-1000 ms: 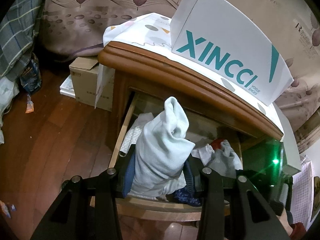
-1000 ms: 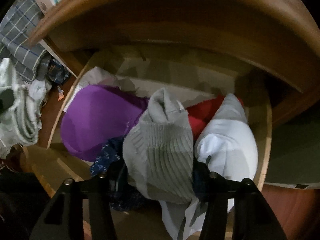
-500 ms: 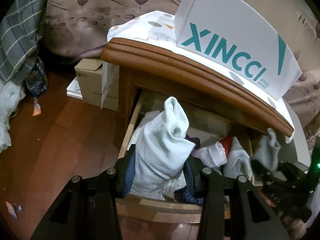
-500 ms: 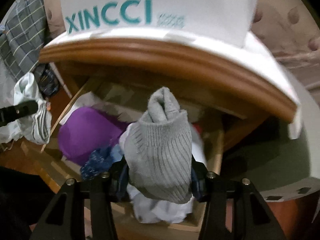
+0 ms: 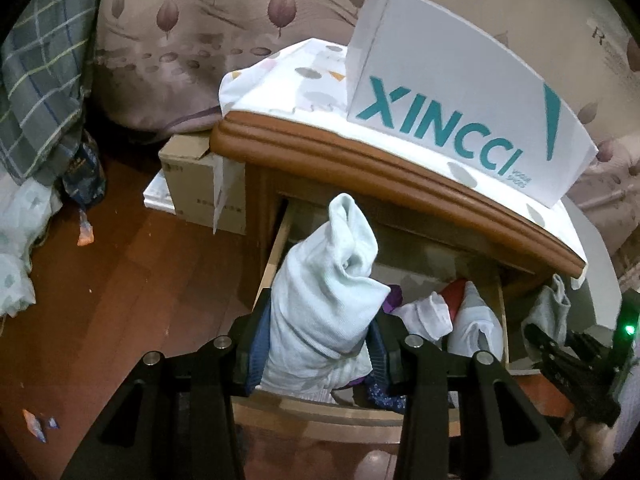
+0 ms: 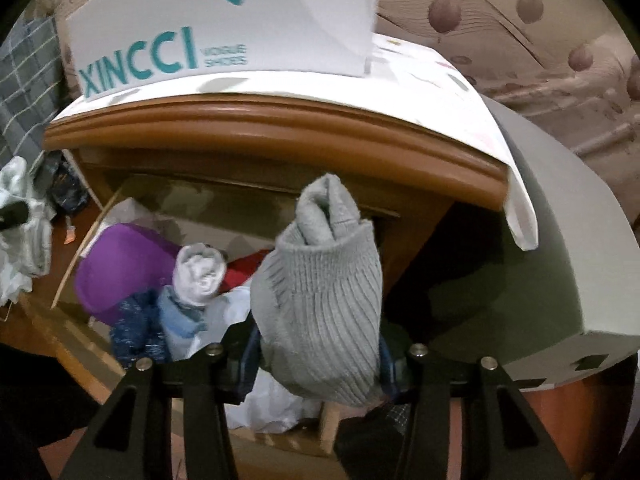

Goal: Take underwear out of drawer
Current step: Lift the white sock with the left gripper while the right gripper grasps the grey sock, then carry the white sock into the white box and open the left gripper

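My left gripper (image 5: 316,344) is shut on a pale mint rolled garment (image 5: 324,300), held above the front of the open wooden drawer (image 5: 320,416). My right gripper (image 6: 316,352) is shut on a grey ribbed rolled garment (image 6: 320,300), held above the drawer's right end (image 6: 328,428). The right gripper also shows in the left wrist view (image 5: 560,352), right of the drawer. Inside the drawer lie a purple item (image 6: 120,264), a white roll (image 6: 200,272), red cloth (image 6: 244,268) and dark blue cloth (image 6: 136,332).
A wooden nightstand (image 5: 400,176) carries a white cloth and a white XINCCI shoe box (image 5: 460,120). A cardboard box (image 5: 196,188) stands on the wood floor to its left. A grey panel (image 6: 560,260) stands to its right. Bedding hangs behind.
My right gripper has lifted the grey garment up and out of the drawer, toward the right. My left gripper with the mint garment has drawn back slightly.
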Demonstrator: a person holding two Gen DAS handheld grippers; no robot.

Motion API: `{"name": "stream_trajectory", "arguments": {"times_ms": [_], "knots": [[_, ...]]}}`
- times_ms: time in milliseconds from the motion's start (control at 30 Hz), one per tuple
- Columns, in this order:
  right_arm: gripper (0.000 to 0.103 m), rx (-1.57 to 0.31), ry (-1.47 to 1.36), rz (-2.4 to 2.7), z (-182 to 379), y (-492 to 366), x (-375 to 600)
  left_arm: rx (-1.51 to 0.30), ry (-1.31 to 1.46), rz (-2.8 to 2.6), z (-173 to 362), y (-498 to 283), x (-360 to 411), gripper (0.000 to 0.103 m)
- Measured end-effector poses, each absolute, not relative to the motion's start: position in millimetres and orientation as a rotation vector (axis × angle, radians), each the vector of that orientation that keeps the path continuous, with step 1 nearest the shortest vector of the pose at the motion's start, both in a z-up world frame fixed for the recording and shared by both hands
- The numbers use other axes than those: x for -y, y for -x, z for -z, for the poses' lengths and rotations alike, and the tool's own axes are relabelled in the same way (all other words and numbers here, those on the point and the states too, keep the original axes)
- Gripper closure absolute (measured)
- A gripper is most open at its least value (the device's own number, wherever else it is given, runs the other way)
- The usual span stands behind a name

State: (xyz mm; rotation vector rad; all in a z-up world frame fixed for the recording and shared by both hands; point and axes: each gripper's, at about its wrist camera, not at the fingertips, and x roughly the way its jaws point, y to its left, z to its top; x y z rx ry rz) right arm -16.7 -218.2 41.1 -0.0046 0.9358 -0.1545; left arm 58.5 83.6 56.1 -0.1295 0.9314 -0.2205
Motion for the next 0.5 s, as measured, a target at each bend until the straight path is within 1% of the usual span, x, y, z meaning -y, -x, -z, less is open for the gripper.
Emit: {"name": "stream_trajectory", "arguments": {"times_ms": [100,300,500], "knots": [[0.055,-0.944,-0.014,0.181,-36.9,14.0,224.6,-0.908,0.079,0.221,-73.5,-56.2,-82.7,0.064],[0.055,-0.944,-0.018,0.204,-34.3,12.7,229.7,-0.858,0.066,0.239,-114.9,-56.2,-93.9,0.064],[0.055,-0.951,-0.042,0.205,-31.3,14.7,233.2,-0.783,0.046,0.257,-175.8,-62.5,-103.7,0.064]]}}
